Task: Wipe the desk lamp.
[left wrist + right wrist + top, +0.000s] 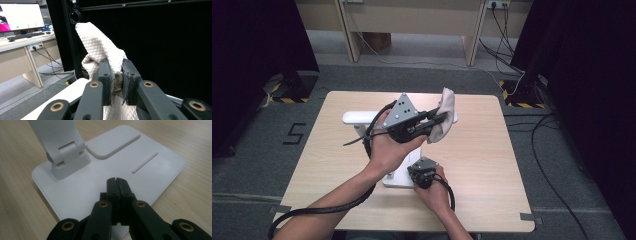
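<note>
My left gripper (435,119) pinches the cream quilted cloth (444,116) above the table's (492,165) far middle, over the white lamp (398,178). My right gripper (117,180), jaws closed empty, presses on the lamp's near base.

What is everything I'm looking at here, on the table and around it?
Cloth: one, cream quilted, clamped in the left gripper, lifted above the table.
Desk lamp: one, white; flat base near the table's front, arm hinged at it, long head lying across the far side.
Table: one, light wood.
Desk: one, pale wood, beyond the table.
Monitor and keyboard: one each, on a side desk.
Floor cables: several, black.
Left gripper: one, black, jaws shut on the cloth.
Right gripper: one, black, jaws shut, tips on the lamp base.
</note>
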The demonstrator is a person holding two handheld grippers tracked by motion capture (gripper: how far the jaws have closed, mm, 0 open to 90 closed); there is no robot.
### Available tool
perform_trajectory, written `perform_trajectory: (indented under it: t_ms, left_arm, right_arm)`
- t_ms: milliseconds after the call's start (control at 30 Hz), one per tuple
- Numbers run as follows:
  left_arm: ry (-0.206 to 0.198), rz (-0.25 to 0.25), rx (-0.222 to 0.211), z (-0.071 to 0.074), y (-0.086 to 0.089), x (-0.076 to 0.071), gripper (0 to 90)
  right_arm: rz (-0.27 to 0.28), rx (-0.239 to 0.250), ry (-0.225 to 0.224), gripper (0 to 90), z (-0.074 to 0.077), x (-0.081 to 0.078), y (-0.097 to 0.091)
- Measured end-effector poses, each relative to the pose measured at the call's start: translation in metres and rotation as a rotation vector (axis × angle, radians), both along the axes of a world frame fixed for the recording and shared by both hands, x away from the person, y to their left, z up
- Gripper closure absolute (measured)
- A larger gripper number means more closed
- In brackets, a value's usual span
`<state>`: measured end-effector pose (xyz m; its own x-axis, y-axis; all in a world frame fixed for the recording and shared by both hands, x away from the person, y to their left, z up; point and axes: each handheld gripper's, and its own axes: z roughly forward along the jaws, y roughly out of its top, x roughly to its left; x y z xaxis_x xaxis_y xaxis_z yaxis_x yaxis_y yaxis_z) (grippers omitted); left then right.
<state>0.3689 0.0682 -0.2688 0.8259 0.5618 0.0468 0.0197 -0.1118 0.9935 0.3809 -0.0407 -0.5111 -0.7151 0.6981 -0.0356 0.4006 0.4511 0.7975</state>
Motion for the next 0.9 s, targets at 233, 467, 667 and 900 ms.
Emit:
perform_trajectory:
  t_ms: [233, 467, 667, 900]
  left_arm:
    - [0.002, -0.006, 0.001, 0.0, -0.003, 0.001, 79.8]
    - [0.001, -0.014, 0.009, 0.002, -0.008, 0.0, 79.8]
    - [0.001, -0.017, 0.016, 0.004, -0.01, 0.001, 79.8]
    - [0.007, -0.021, 0.015, 0.004, -0.013, 0.001, 79.9]
  right_arm:
    - [0.0, 0.0, -0.002, 90.0, 0.0, 0.0, 0.0]
    - [-0.001, 0.001, -0.002, 90.0, 0.0, 0.0, 0.0]
    - [0.002, -0.001, -0.002, 90.0, 0.0, 0.0, 0.0]
    - [0.003, -0.001, -0.005, 90.0, 0.0, 0.0, 0.0]
